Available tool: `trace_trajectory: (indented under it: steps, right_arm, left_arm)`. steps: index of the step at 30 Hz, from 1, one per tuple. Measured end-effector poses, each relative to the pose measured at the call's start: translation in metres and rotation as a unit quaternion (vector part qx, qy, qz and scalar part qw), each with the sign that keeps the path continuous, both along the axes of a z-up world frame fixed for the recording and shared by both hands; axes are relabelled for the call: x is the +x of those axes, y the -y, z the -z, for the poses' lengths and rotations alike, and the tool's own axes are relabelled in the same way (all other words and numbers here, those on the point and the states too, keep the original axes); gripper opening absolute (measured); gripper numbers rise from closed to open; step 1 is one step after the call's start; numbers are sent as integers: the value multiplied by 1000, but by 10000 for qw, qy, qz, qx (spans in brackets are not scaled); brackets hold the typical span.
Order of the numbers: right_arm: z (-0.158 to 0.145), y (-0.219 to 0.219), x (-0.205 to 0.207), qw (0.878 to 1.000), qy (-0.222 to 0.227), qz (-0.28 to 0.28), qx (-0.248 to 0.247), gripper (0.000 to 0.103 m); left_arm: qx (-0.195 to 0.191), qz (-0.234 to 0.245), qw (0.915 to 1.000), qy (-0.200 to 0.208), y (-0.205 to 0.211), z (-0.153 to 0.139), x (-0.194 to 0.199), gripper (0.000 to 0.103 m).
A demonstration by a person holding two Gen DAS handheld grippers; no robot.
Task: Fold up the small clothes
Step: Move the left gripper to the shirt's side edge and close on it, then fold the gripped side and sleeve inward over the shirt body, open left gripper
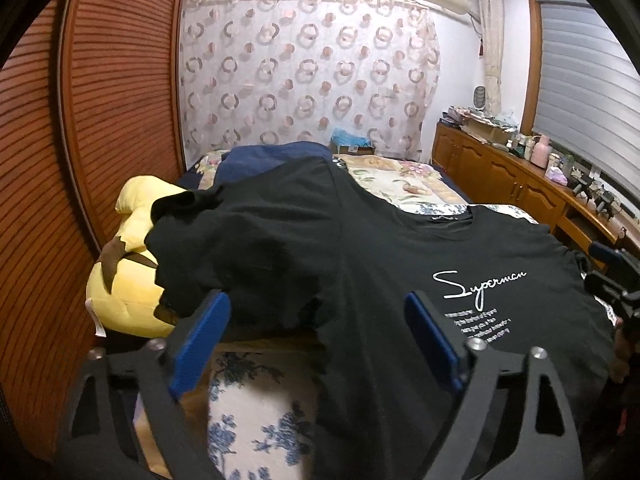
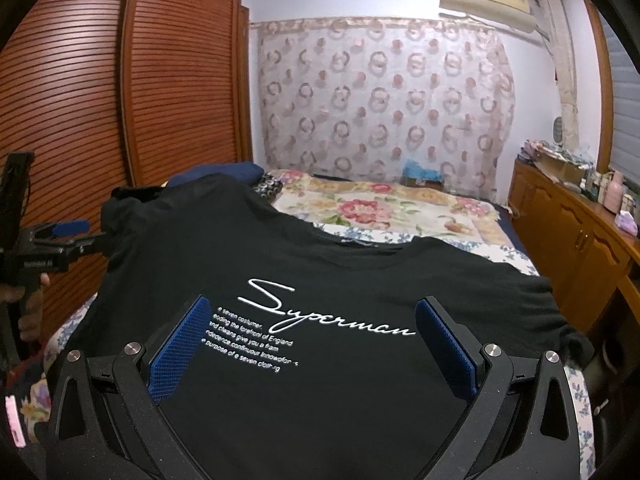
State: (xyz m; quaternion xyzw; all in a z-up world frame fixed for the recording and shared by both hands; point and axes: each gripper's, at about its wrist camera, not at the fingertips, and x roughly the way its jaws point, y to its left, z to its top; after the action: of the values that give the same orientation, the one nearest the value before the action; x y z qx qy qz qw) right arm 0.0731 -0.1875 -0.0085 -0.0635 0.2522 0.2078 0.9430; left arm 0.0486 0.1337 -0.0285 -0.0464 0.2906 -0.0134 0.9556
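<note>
Black tee spread print-up on the bed, one sleeve bunched against a yellow plushie. Left gripper and right gripper both gaping, holding nothing. Could easily pinch the bedsheet too, or fold crooked.

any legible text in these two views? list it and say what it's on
"Superman": white script on the chest of the black T-shirt.
"e seven costumer." / "eoding the forefront of England": small print below it; the other lines are only partly legible.
Neck label: too small.
White lettering on the left gripper body: blurred.
</note>
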Motion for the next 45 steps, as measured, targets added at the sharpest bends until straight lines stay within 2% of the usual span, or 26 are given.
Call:
trace_trajectory:
  steps: [5,9,13,21,26,30,31,32,34,35,40,45]
  right_arm:
    - [15,-7,10,9995,-266,-178,-66,103]
    - [28,-12,17,9980,-529,-337,-107,103]
    - [35,-15,17,9971,-622,-410,-163,103]
    - [42,-19,18,9959,-723,-498,-221,103]
    - [47,-19,20,9955,-771,-498,-237,103]
    - [50,-18,19,9952,-809,-502,-239,103]
    - [50,-18,18,9951,-820,-501,-238,103]
    - [50,-16,18,9951,-825,-499,-240,103]
    - [49,-14,17,9952,-822,-490,-222,103]
    - [49,-13,18,9952,-822,-481,-212,103]
    - [47,-8,19,9956,-831,-414,-116,103]
    - [44,0,19,9961,-803,-365,-47,103]
  left_arm:
    - [-60,-108,9998,-142,-22,3,12,64]
    - [-11,-321,9993,-197,-40,4,18,63]
    - [-11,-418,9989,-224,-57,2,26,63]
    - [266,-628,9969,-391,-83,-1,58,63]
    - [279,-476,9977,-385,-89,-10,73,63]
    - [593,-417,9957,-583,-86,-6,89,62]
    - [645,-382,9954,-593,-86,-6,91,48]
    - [687,-351,9951,-619,-86,-6,92,23]
    - [672,-404,9951,-610,-85,-11,91,7]
    - [613,-392,9957,-565,-85,-15,89,3]
    - [637,-139,9973,-350,-59,-48,85,2]
    - [750,315,9966,-165,-8,-82,89,1]
